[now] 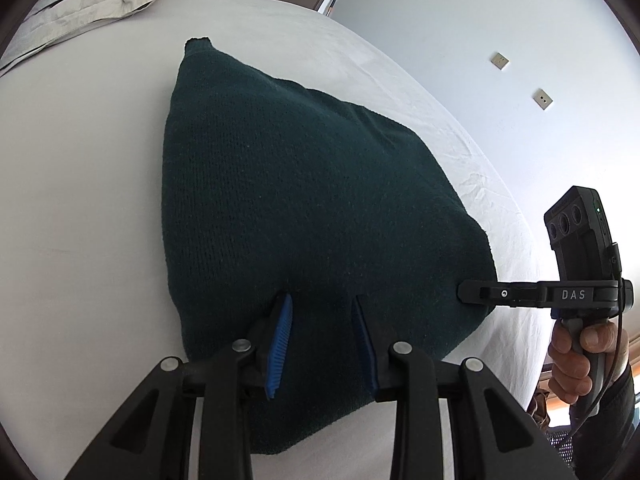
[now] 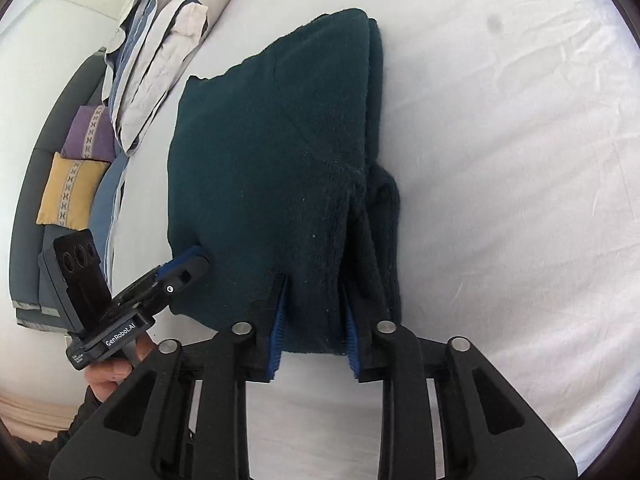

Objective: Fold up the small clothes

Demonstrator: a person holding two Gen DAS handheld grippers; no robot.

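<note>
The left gripper (image 1: 322,300) points steeply down, its blue-padded fingers (image 1: 280,334) a little apart with knit cloth (image 1: 288,184) bunched between them. The right gripper (image 2: 314,300) tilts down likewise, fingers (image 2: 278,320) closed on a fold of the cloth. A hand (image 1: 576,360) grips the right handle; the left hand (image 2: 112,372) is mostly hidden, seemingly wrapped around its handle.

Sweater (image 1: 304,184) on bed (image 1: 80,168)
</note>
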